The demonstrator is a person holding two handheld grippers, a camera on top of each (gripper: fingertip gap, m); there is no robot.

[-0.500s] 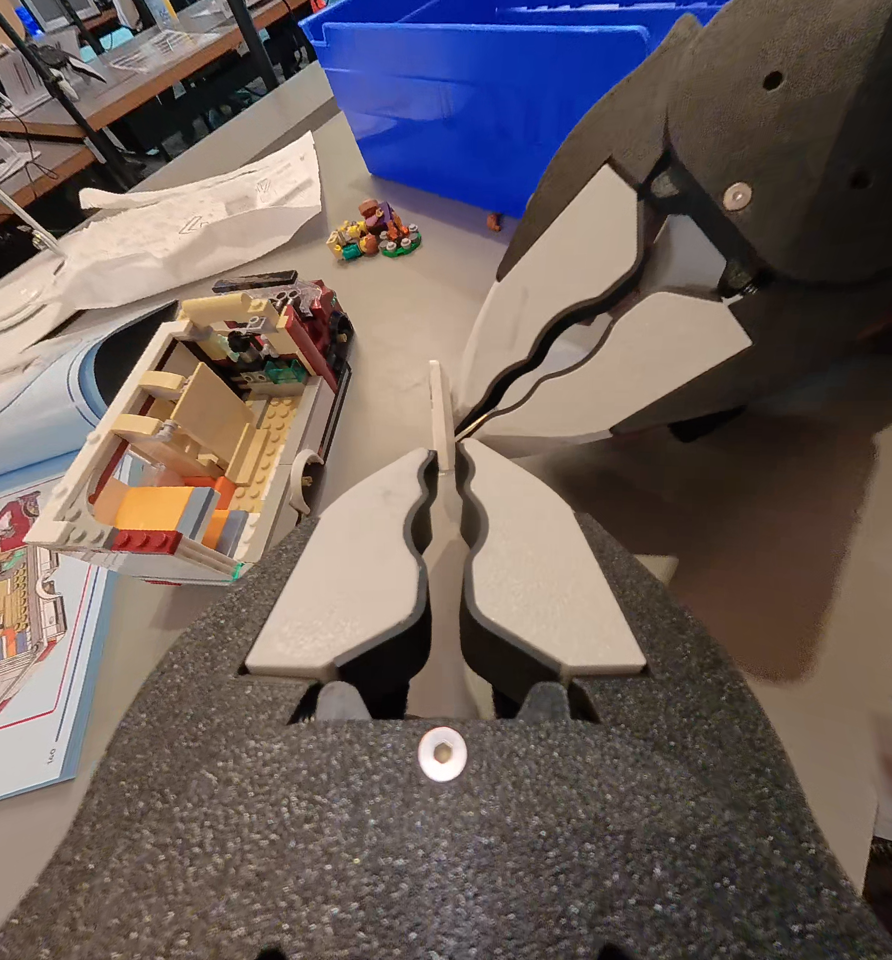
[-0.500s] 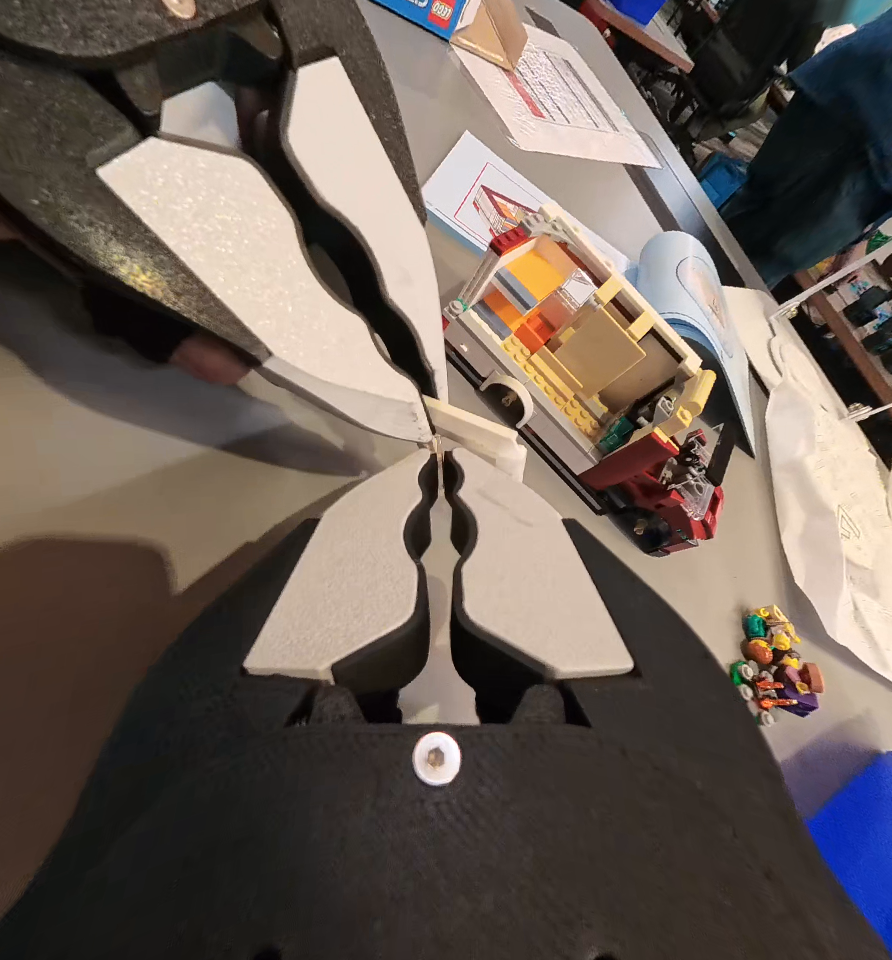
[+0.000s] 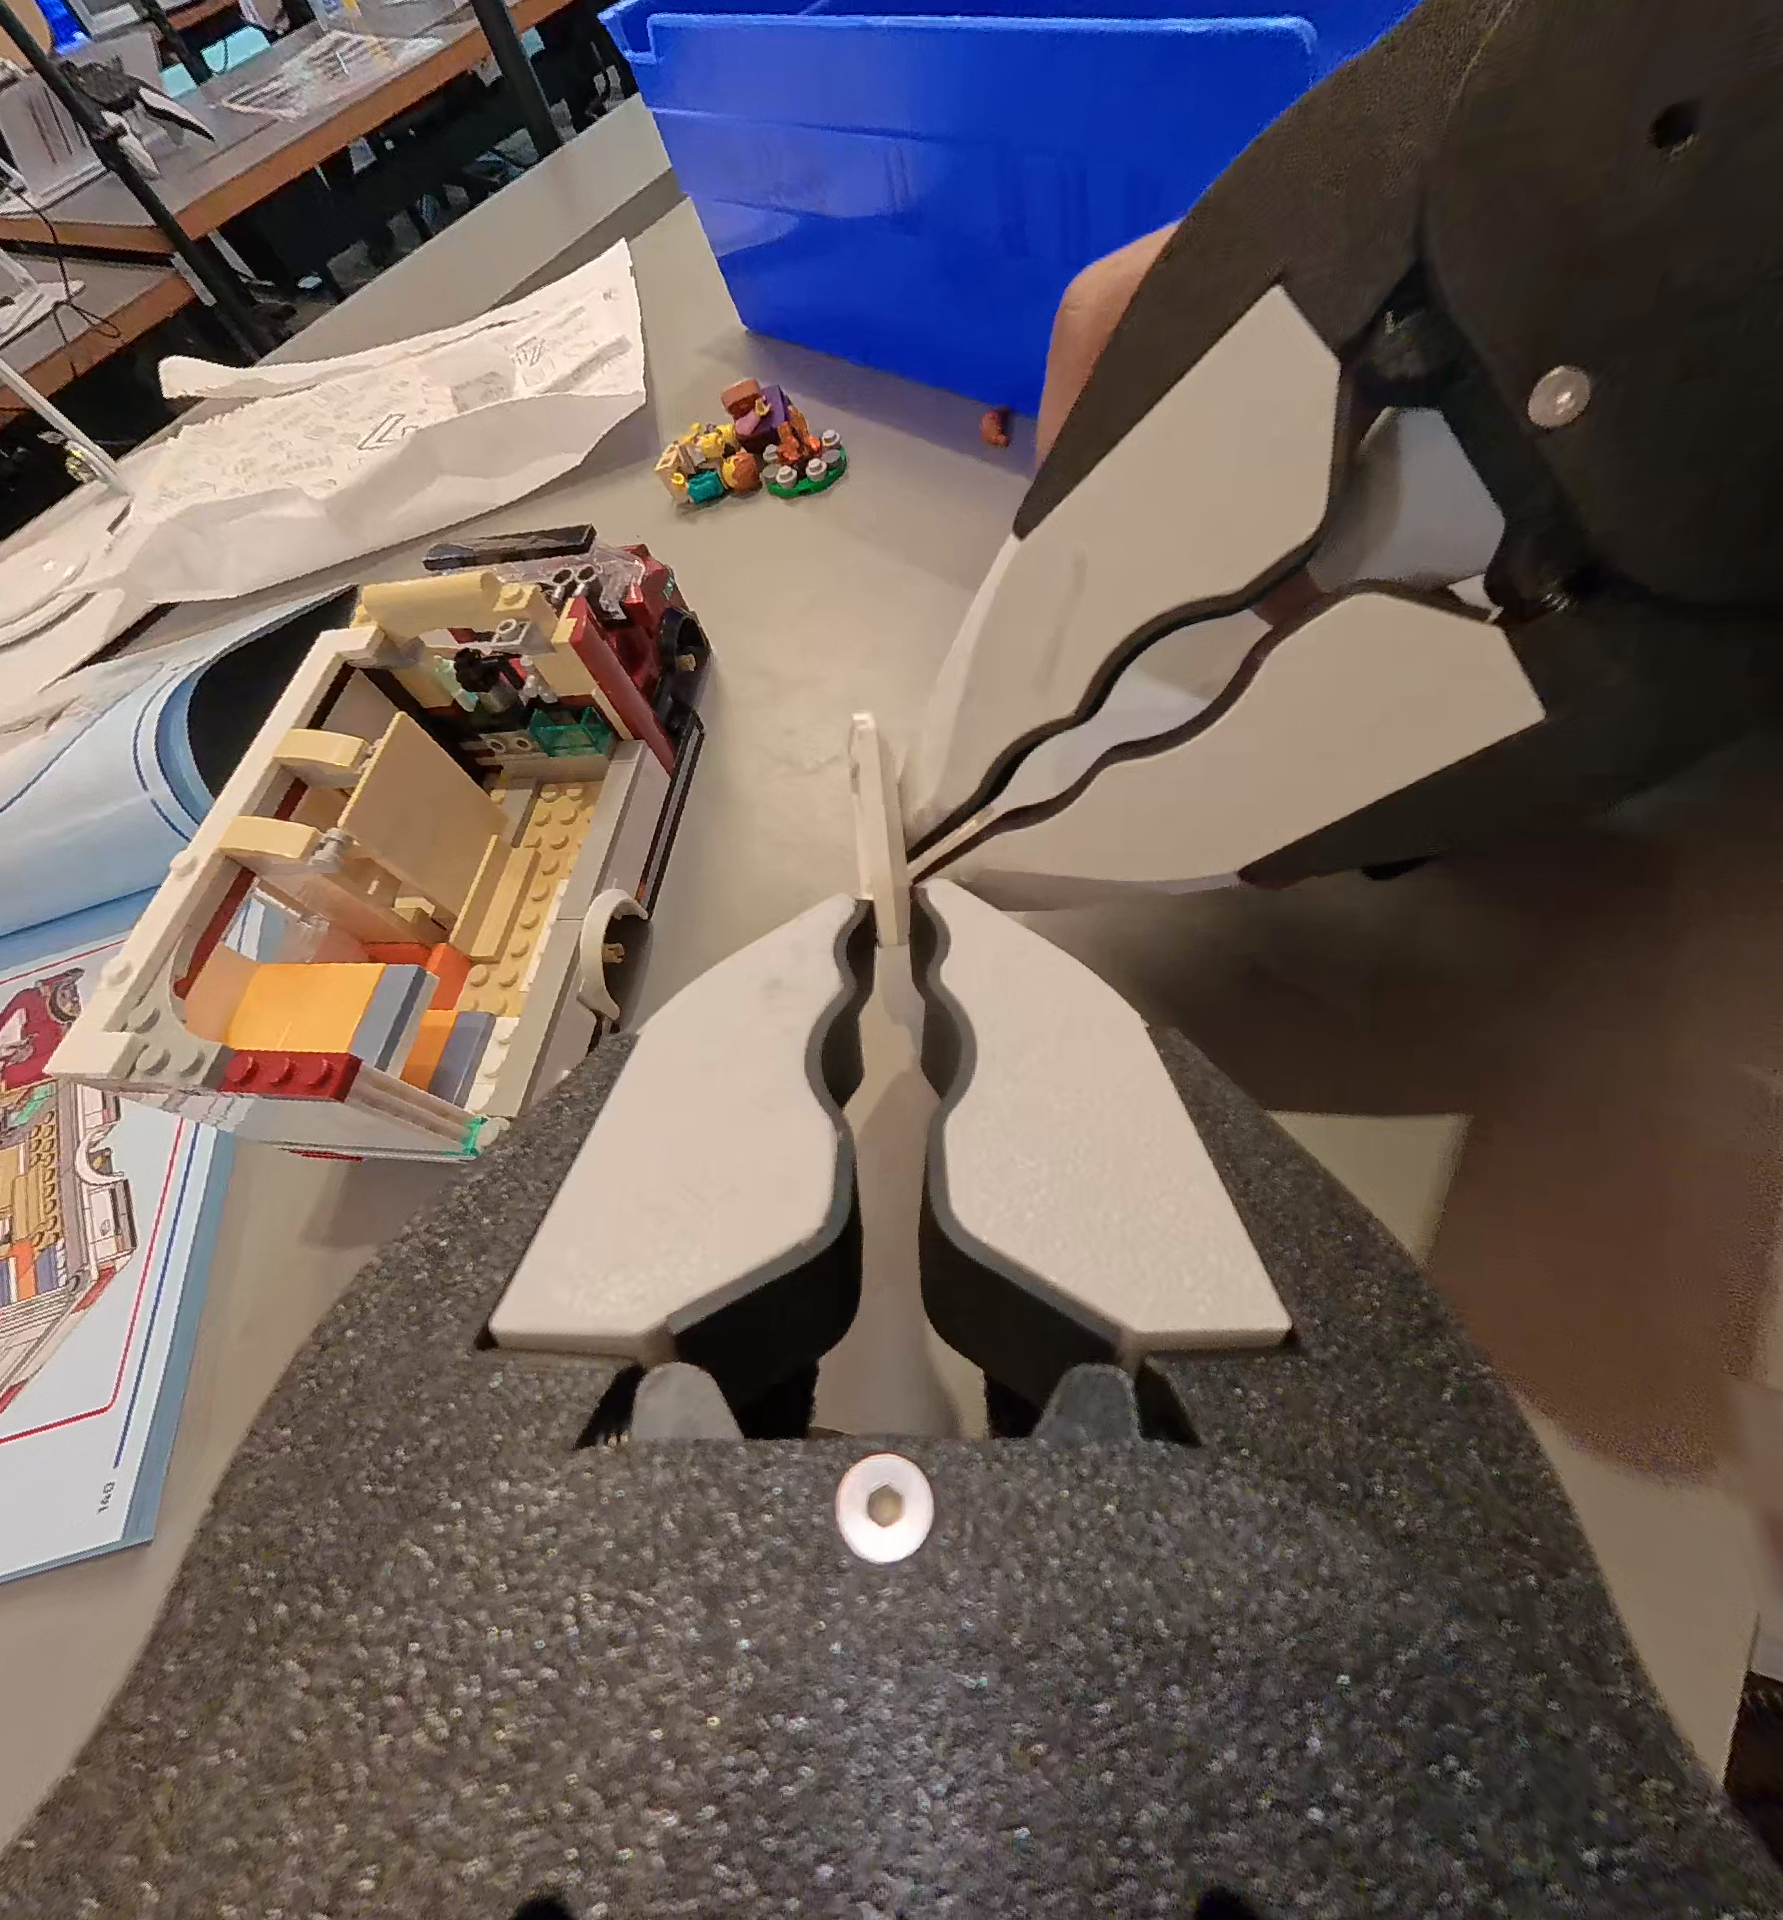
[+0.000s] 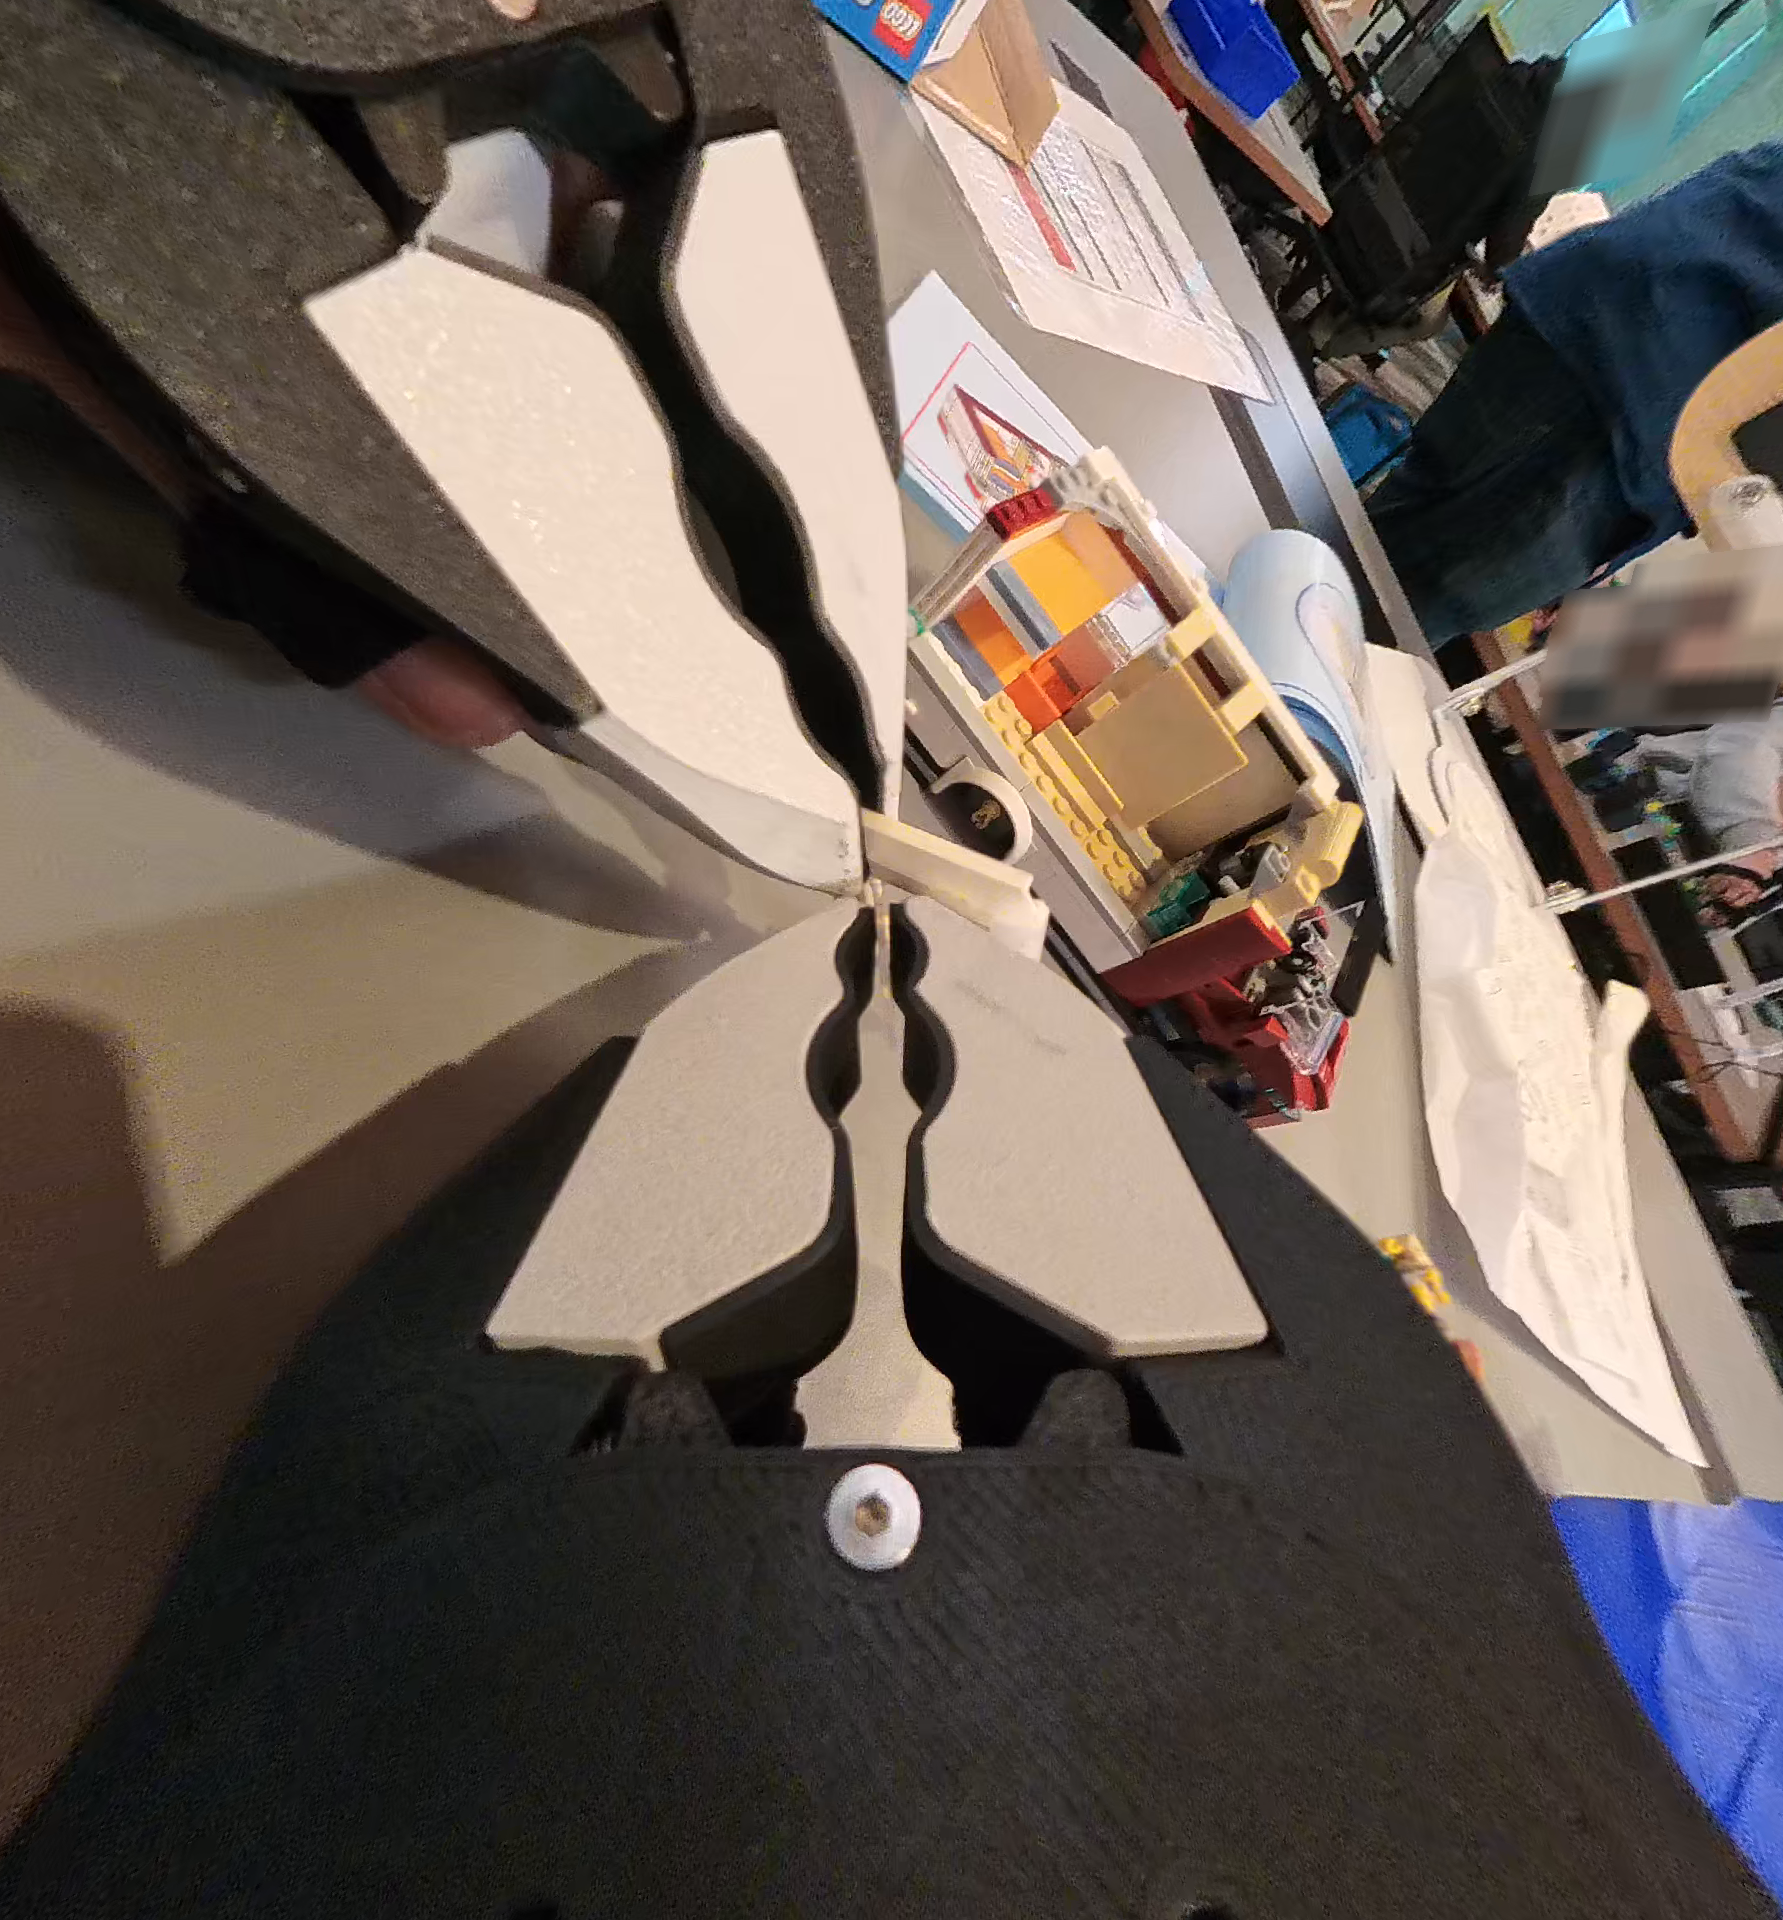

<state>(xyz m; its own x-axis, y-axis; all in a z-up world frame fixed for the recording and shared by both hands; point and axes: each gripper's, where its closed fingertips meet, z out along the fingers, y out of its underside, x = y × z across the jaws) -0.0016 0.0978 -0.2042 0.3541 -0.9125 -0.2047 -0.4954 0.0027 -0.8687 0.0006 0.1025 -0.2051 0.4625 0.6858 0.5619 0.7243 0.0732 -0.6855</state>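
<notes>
Left tongs [image 3: 892,914] pinch a cream plate piece [image 3: 871,821]; right tongs [image 4: 879,920] pinch a thin tab at its edge, mid-frame, beside the brick camper model [image 3: 399,852].

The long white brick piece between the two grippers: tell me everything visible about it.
The white brick piece is a long, thin, flat strip of glossy plastic, off-white, with a small raised lip at its far end. It is held off the table, near end pinched in the left gripper; the right gripper meets that end with a thinner pale strip.

My left gripper [image 3: 885,914] pinches an off-white flat plate piece [image 3: 874,821] edge-up; my right gripper [image 4: 879,920] clamps a thin cream sliver [image 4: 879,935] touching it.
</notes>
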